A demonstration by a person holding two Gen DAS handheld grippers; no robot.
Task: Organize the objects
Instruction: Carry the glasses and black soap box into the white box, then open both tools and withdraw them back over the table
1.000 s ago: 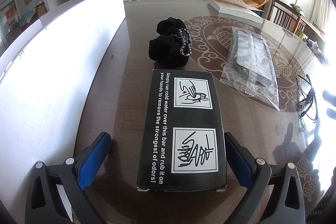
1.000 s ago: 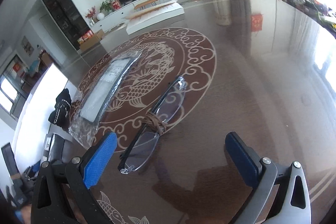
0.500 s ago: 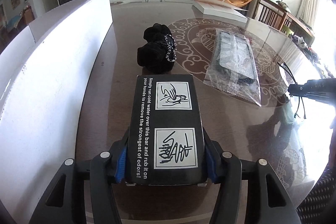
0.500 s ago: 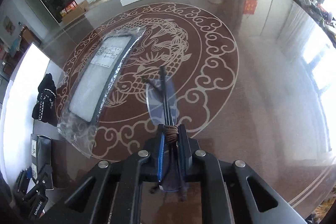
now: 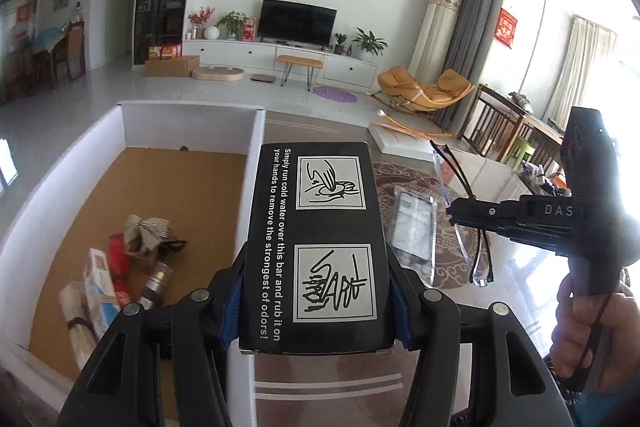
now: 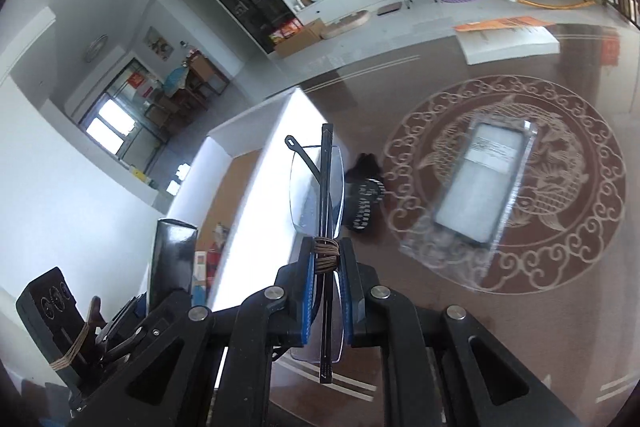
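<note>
While we look along the left gripper (image 5: 318,301), its blue pads (image 5: 230,311) press on both long sides of the black box (image 5: 316,239) with white print, so the gripper is clamped on that box, which is lifted clear of the counter (image 5: 332,387). At nine o'clock from the box lies the open white carton (image 5: 192,123) with its brown floor, holding a few small packages (image 5: 100,283) and a little bottle (image 5: 154,283) near its near left corner. At three o'clock we see our right gripper (image 5: 454,209) from the side, carried by a hand (image 5: 592,331), with the folded glasses (image 5: 464,215) pinched at its tip and hanging above the counter; between the box and those glasses a plastic-wrapped flat package (image 5: 414,223) lies on the patterned part of the counter. In the right wrist view, the right gripper (image 6: 327,287) is closed tight on the glasses (image 6: 320,195) at the point where a brown cord (image 6: 326,255) binds them, and the lenses stick out toward twelve o'clock, off the counter (image 6: 560,327). At eight o'clock we see the black box (image 6: 174,259) held on edge beside the carton wall (image 6: 264,195). At one o'clock a black fluffy item (image 6: 366,195) lies on the counter just beside the carton, and at two o'clock the wrapped package (image 6: 480,183) rests on the round fish ornament.
</note>
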